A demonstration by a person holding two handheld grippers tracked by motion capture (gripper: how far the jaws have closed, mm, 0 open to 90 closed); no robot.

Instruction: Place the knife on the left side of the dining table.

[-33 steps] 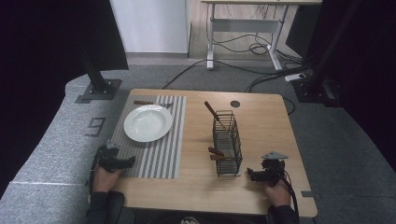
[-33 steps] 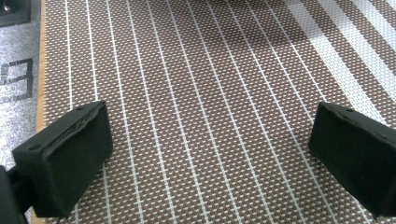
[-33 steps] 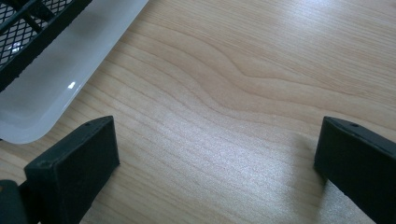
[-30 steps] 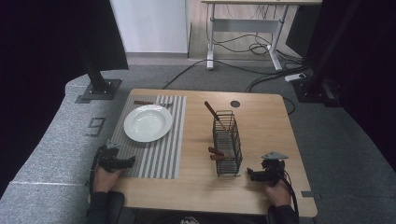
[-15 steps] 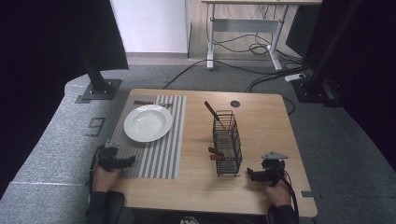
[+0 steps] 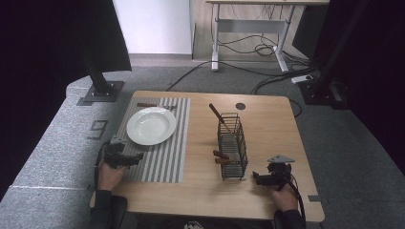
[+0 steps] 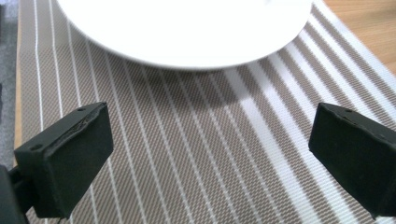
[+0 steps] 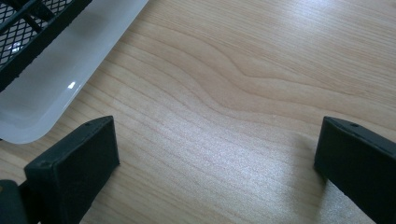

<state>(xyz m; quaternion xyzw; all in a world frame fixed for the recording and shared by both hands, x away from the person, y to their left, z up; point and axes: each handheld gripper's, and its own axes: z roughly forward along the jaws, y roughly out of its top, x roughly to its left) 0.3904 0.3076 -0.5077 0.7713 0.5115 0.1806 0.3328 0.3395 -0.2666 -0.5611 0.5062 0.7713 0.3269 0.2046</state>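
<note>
Left gripper [image 6: 136, 156], jaws wide, rests at the white plate's [image 6: 151, 125] seven o'clock; right gripper [image 6: 256, 178], also wide, sits at the wire basket's [image 6: 232, 148] four o'clock.

Light wooden table [image 6: 267, 119], striped placemat [image 6: 162, 152] at left, black wire basket [image 6: 232, 148] on white tray at centre

On the tabletop [image 6: 267, 119] there is one white plate [image 6: 151, 125], one striped placemat [image 6: 162, 152] and one black wire basket [image 6: 232, 145]. Three wooden-handled utensils stand or lie in the basket, and one more lies behind the plate. Two grippers are held.
</note>
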